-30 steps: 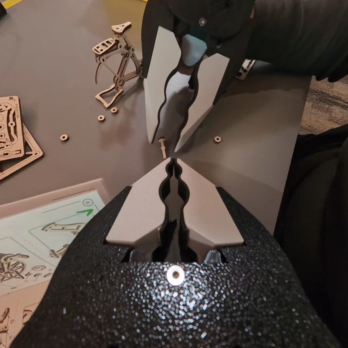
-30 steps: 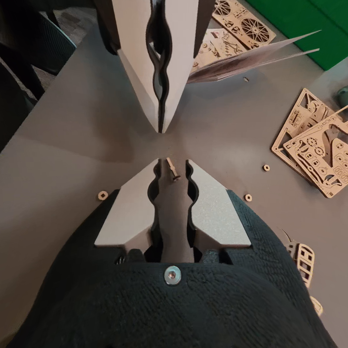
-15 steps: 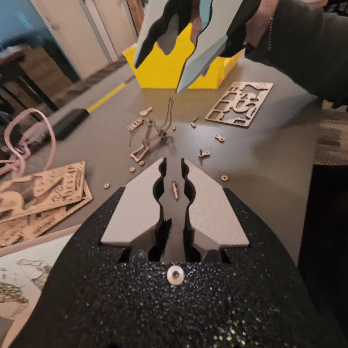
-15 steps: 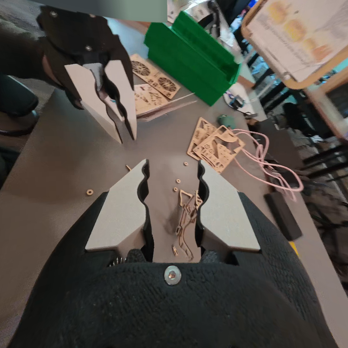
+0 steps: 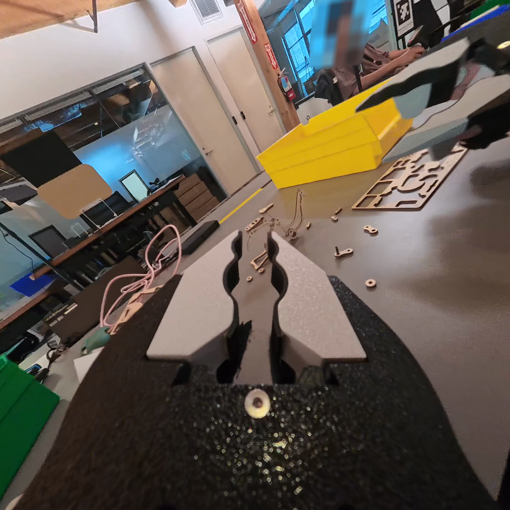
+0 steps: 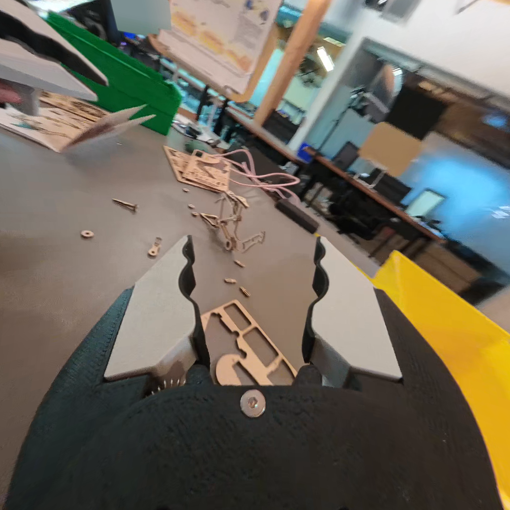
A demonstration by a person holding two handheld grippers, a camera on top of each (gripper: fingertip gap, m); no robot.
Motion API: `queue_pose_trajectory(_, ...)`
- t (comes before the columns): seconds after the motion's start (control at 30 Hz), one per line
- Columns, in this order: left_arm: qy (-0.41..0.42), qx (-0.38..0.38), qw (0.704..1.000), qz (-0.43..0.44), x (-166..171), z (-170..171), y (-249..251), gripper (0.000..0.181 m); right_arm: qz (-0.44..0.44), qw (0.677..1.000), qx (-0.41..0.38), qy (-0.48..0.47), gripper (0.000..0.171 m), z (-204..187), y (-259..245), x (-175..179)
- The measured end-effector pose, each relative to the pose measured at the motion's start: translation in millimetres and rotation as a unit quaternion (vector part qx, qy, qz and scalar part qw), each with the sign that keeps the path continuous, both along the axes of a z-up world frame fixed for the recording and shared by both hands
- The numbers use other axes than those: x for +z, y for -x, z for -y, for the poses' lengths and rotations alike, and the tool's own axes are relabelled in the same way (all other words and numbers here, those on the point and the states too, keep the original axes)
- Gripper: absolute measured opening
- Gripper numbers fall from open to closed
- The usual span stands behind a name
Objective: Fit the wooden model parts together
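1. Left wrist view: the left gripper [image 5: 255, 237] hovers over the grey table [image 5: 414, 303], fingers parted and empty. The half-built wooden model [image 5: 278, 229] stands just past its tips, loose wooden bits [image 5: 343, 251] scattered nearby.
2. Right wrist view: the right gripper [image 6: 254, 242] gapes wide, holding nothing, above a cut-out wooden sheet [image 6: 248, 350]. The model [image 6: 231, 223] stands ahead, yellow bin [image 6: 441, 325] beside it.

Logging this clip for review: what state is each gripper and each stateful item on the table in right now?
left gripper: open, empty, raised off the table.
right gripper: open wide, empty.
partly built wooden model: standing on the table, untouched.
wooden pin: lying loose on the table.
punched-out wooden sheet: flat, most parts removed.
instruction booklet: open, pages lifted.
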State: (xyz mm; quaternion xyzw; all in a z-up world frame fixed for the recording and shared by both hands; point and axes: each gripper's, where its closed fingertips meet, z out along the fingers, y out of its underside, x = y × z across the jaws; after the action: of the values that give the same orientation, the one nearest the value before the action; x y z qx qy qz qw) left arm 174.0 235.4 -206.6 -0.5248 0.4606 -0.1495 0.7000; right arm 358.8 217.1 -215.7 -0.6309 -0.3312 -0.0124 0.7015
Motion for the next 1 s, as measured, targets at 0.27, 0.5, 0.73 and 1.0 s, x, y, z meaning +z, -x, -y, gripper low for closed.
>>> queue_pose_trajectory(0.27,0.006,-0.004,1.0,-0.002,-11.5,-1.3,-4.7,0.02,0.041,0.98,-0.106,-0.16,0.087,32.3,-12.1,26.4)
queue_pose_trajectory(0.5,-0.001,0.02,0.998,-0.051,-27.1,18.0,7.2,0.019,0.138,0.954,-0.148,-0.221,0.077,49.6,-7.3,13.7)
queue_pose_trajectory(0.73,-0.048,0.086,0.989,-0.113,-46.8,4.7,18.6,0.013,0.054,0.962,-0.178,-0.202,0.08,44.5,-30.7,21.2)
queue_pose_trajectory(1.0,-0.061,0.093,0.987,-0.113,-45.5,4.0,17.6,0.015,0.091,0.969,-0.153,-0.172,0.082,35.3,-17.3,8.7)
